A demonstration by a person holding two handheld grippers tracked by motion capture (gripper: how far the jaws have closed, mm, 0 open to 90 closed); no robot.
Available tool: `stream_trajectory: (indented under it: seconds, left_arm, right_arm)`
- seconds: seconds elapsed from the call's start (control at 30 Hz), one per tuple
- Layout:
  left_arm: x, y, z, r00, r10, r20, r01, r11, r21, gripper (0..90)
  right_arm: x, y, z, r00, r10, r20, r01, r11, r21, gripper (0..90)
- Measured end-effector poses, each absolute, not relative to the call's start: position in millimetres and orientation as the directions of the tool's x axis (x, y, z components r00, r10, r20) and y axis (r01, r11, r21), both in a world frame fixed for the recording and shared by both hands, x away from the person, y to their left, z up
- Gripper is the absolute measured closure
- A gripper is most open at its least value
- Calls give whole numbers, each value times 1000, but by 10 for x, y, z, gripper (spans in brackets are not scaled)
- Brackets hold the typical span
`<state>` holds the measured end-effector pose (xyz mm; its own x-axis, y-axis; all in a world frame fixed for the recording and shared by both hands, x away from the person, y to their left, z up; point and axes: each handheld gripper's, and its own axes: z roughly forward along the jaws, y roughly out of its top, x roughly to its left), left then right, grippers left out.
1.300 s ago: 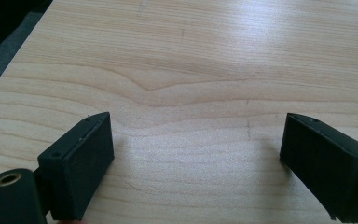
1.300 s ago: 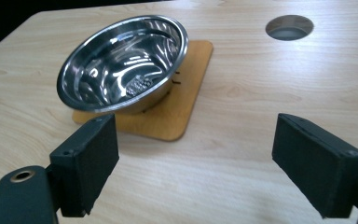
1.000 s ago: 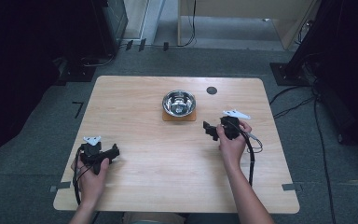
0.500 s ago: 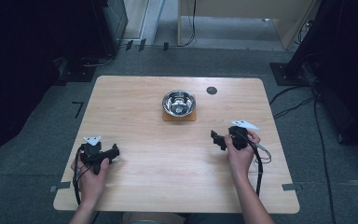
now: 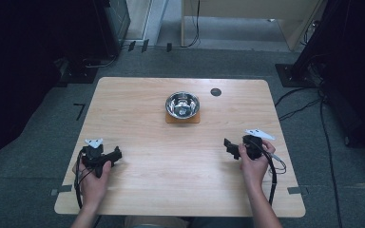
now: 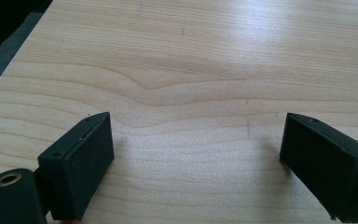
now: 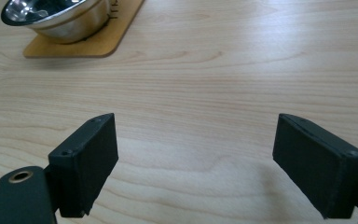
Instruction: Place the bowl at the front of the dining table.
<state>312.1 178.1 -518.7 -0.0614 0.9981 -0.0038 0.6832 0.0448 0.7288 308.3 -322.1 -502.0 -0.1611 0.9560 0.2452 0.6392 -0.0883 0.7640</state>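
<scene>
Right gripper [image 5: 231, 147] has pulled back from beside the bowl [image 5: 182, 104] toward the near right edge of the table [image 5: 138, 95], now sitting at about 4 o'clock from the bowl; left gripper [image 5: 116, 155] hasn't budged, at about 7 o'clock. Both sets of jaws are spread wide with nothing between them (bare wood in both gripper views). Bowl sits on a thin wooden coaster [image 5: 171, 118] at table centre, toward 12 o'clock, well apart from both hands. Looks like a retreat or rest step; to do it well, keep both grippers low and level, jaws apart, clear of the bowl rim. Count: one bowl, one coaster, two grippers, one dark round grommet [image 5: 216, 91] at the far side.
</scene>
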Motion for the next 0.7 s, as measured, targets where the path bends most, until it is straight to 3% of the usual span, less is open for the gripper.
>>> stream_trajectory:
  seconds: [0.7]
  left_arm:
    - [3119, 1777, -5188, -63, 998, -5, 682, 46, 730, 93]
  right_arm:
    - [2728, -3610, -5134, -77, 967, 244, 652, -136, 746, 138]
